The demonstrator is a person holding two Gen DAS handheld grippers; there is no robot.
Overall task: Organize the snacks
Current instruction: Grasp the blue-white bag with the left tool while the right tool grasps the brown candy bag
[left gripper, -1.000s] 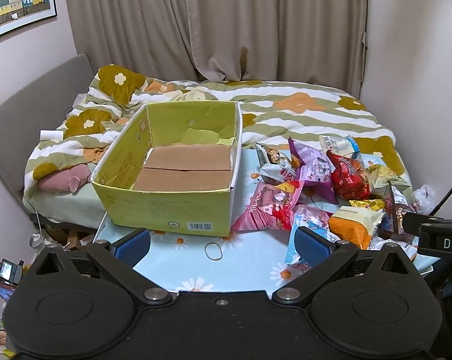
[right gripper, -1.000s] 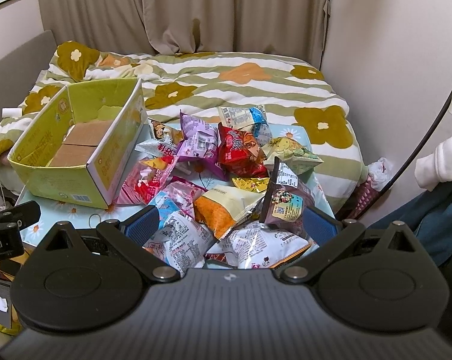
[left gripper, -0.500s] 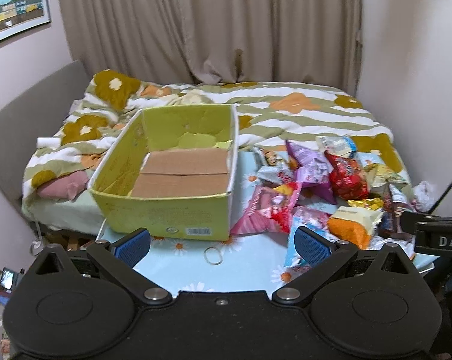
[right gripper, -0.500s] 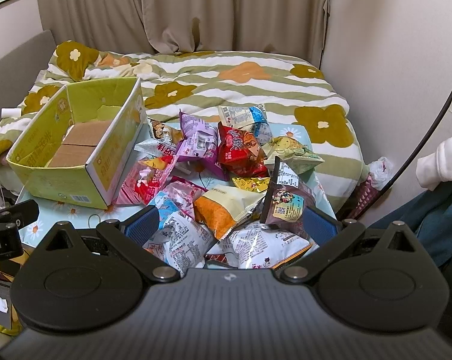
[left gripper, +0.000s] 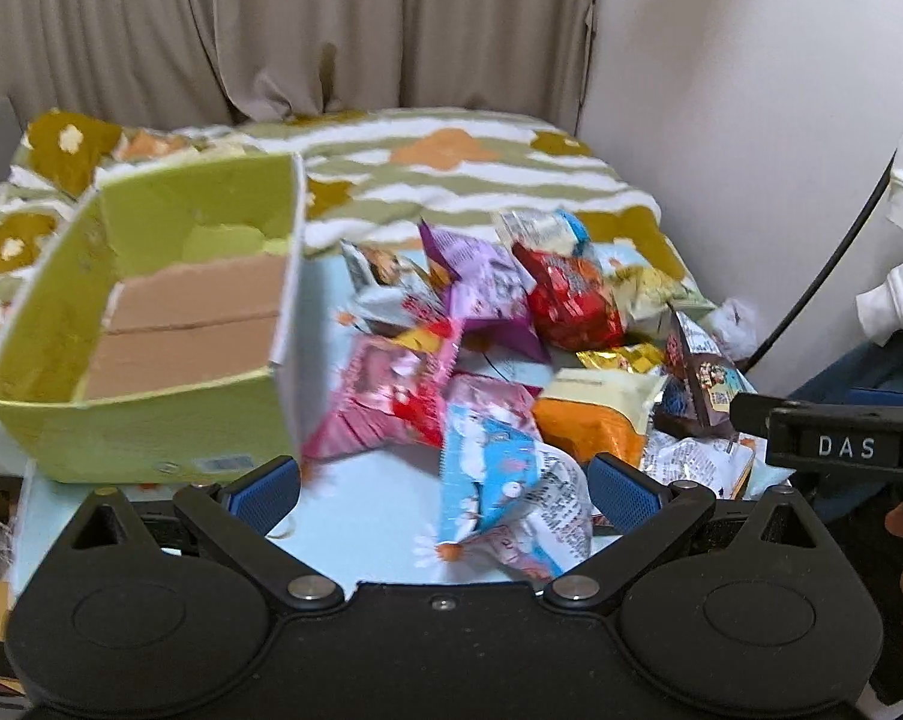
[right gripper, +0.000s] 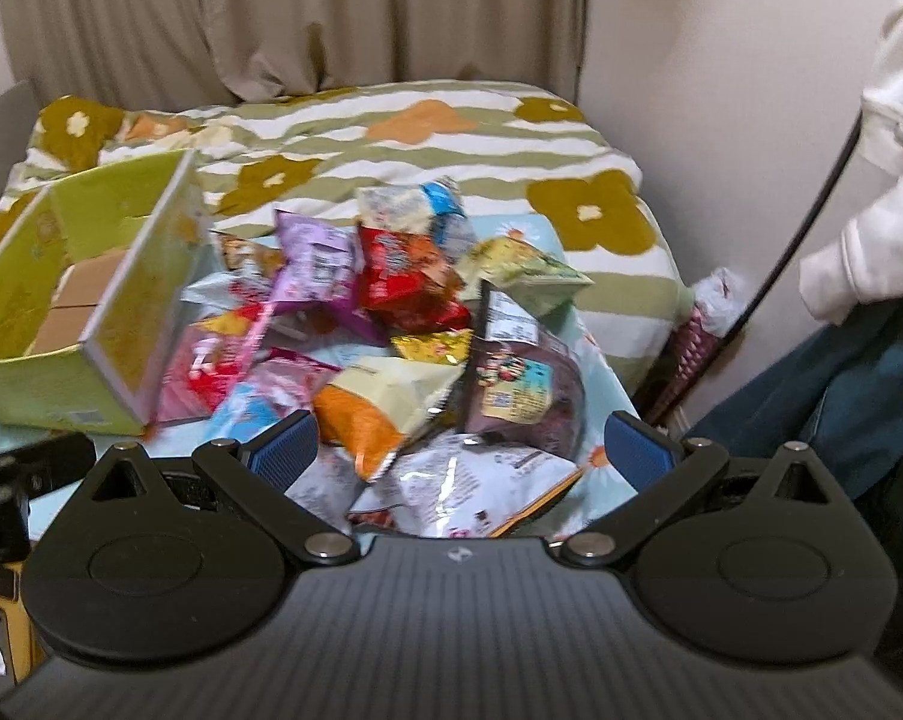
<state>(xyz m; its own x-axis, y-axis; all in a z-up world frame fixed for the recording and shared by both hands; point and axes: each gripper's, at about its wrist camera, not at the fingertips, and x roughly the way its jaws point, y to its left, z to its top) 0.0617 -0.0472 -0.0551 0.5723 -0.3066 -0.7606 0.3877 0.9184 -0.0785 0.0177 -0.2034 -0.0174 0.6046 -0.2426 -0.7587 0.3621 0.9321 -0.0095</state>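
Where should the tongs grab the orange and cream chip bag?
Probably the orange and cream bag by its crimped orange end nearest the right tongs, coming from the near side. That flat end sticks out on top of the pile; the puffy middle would slip.

snack packets (right gripper: 403, 312) heaped on light-blue cloth, just right of empty yellow-green cardboard box (left gripper: 151, 324).

soft even indoor light | motion blur | fisheye-bent edges
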